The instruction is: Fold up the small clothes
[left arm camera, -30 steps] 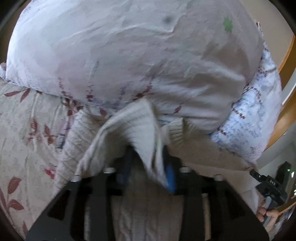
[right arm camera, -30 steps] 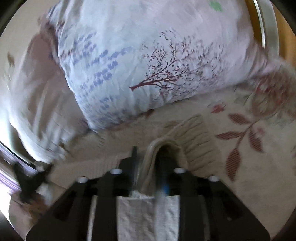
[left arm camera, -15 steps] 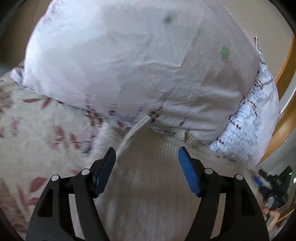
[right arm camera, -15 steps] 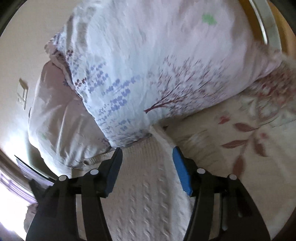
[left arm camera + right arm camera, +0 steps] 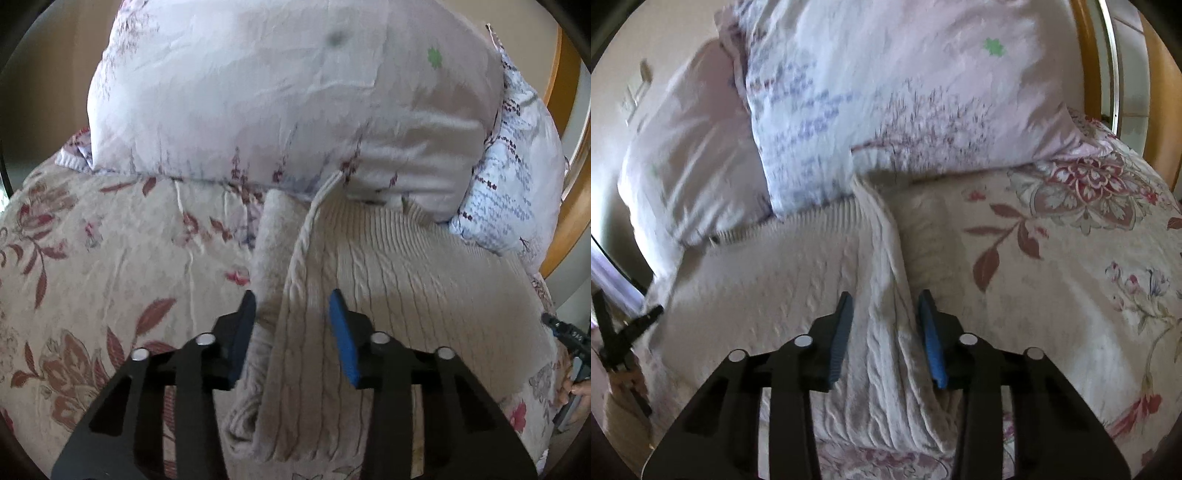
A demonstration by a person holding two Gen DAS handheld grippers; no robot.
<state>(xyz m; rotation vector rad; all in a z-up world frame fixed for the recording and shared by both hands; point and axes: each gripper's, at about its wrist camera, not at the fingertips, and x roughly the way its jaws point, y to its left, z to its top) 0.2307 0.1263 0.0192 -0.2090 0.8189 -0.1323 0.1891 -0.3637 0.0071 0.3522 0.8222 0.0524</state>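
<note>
A cream cable-knit sweater lies flat on the floral bedspread, its far edge against the pillows. My left gripper is open and empty, its blue pads straddling the sweater's folded left edge. In the right wrist view the sweater fills the lower left. My right gripper is open and empty, its jaws either side of the sweater's folded right edge. The other gripper shows at the far right edge of the left wrist view and at the left edge of the right wrist view.
Two large printed pillows are stacked at the head of the bed, touching the sweater. The floral bedspread spreads to both sides. A wooden headboard curves at the right.
Both grippers let go of the sweater's edges and opened, then drew back toward me. The sweater now lies flat on the bed. The jaws have narrowed somewhat since half a second ago.
</note>
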